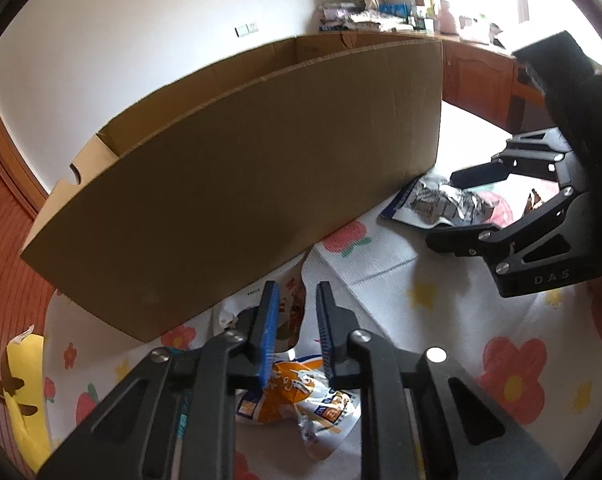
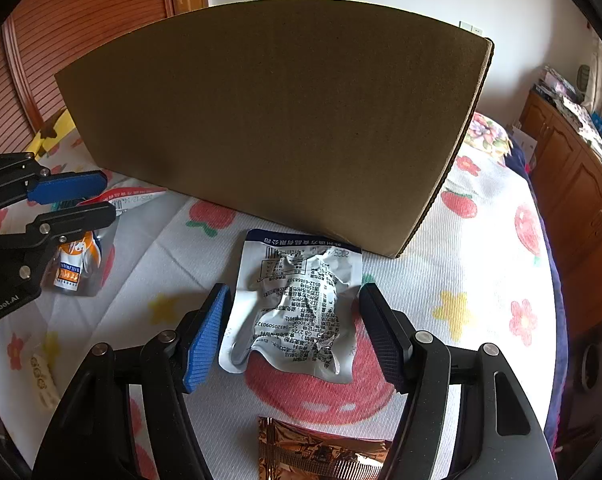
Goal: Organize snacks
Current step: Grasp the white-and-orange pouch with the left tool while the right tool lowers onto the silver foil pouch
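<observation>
Left wrist view: the left tongs (image 1: pixel 297 320) stand narrowly parted at bottom centre, gripping nothing, over an orange-and-white snack packet (image 1: pixel 301 396) lying on the floral bedsheet (image 1: pixel 441 320). The cardboard box (image 1: pixel 241 184) fills mid-frame; what little of its inside shows looks bare, and its floor is hidden. The packing seems barely begun.

Right wrist view: the right tongs (image 2: pixel 295 336) gape wide on either side of a silver pouch (image 2: pixel 297 316), at lower centre, just before the box; whether they touch it I cannot tell. A copper-foil packet (image 2: pixel 321 452) is cut off at the bottom edge. At least three snacks remain outside.
</observation>
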